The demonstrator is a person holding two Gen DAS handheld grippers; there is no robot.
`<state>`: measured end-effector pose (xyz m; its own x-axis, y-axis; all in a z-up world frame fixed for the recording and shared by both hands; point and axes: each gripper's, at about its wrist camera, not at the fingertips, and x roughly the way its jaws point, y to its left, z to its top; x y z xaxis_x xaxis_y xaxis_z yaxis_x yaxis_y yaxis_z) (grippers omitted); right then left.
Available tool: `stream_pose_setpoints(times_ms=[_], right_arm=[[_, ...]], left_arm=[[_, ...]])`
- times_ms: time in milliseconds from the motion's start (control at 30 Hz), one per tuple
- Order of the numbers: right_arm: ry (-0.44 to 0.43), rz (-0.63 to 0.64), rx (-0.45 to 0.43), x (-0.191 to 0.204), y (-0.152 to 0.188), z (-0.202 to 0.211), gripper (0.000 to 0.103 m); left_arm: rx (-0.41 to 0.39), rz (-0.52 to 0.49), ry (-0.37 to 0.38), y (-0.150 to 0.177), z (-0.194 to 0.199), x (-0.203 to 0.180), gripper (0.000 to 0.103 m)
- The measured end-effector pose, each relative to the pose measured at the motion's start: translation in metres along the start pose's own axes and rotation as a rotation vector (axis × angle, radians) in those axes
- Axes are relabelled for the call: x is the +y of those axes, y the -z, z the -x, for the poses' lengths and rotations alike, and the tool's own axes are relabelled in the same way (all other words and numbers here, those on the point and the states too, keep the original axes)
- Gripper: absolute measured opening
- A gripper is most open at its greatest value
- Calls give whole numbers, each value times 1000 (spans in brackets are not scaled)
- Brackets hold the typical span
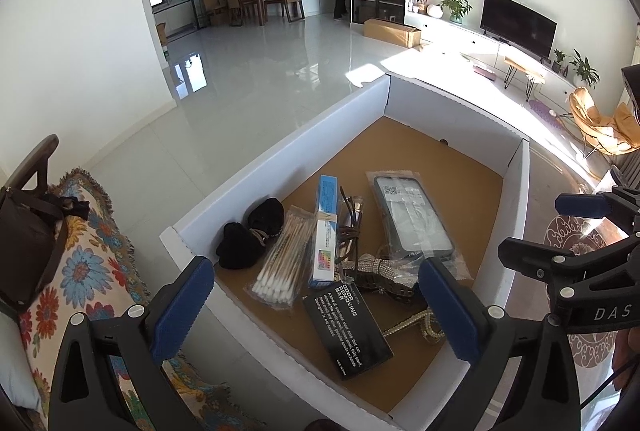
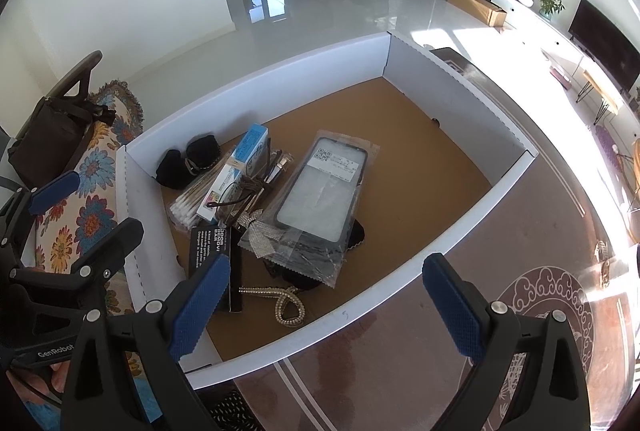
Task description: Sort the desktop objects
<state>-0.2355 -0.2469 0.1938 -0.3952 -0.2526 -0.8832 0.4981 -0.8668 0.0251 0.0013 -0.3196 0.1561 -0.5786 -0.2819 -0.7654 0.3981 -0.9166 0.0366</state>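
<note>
A white box (image 1: 280,155) (image 2: 256,79) with a brown floor holds several items: a bagged phone case (image 1: 412,219) (image 2: 324,187), a blue-white carton (image 1: 326,231) (image 2: 240,167), a cotton swab pack (image 1: 284,259) (image 2: 188,203), a black "odor removing bar" pack (image 1: 348,331) (image 2: 210,247), black cloth pieces (image 1: 252,235) (image 2: 188,161), a rhinestone bow (image 1: 376,265) (image 2: 260,235) and a rhinestone chain (image 1: 420,327) (image 2: 286,305). My left gripper (image 1: 316,311) is open and empty above the box's near end. My right gripper (image 2: 326,311) is open and empty above the box's near wall.
The box stands on a dark patterned table (image 2: 440,351). A floral-covered seat (image 1: 80,271) with a dark bag (image 1: 28,243) is on the left. Behind are a tiled floor, a TV unit (image 1: 516,23) and a dining set.
</note>
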Motion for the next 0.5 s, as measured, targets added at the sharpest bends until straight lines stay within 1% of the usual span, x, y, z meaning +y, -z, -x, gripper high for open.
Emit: stream_pose_setpoints(times_ms=[500], right_arm=[[-2,-1,2,0,0,-2,97]], left_arm=[[7,-1,1,1,-2,0,103]])
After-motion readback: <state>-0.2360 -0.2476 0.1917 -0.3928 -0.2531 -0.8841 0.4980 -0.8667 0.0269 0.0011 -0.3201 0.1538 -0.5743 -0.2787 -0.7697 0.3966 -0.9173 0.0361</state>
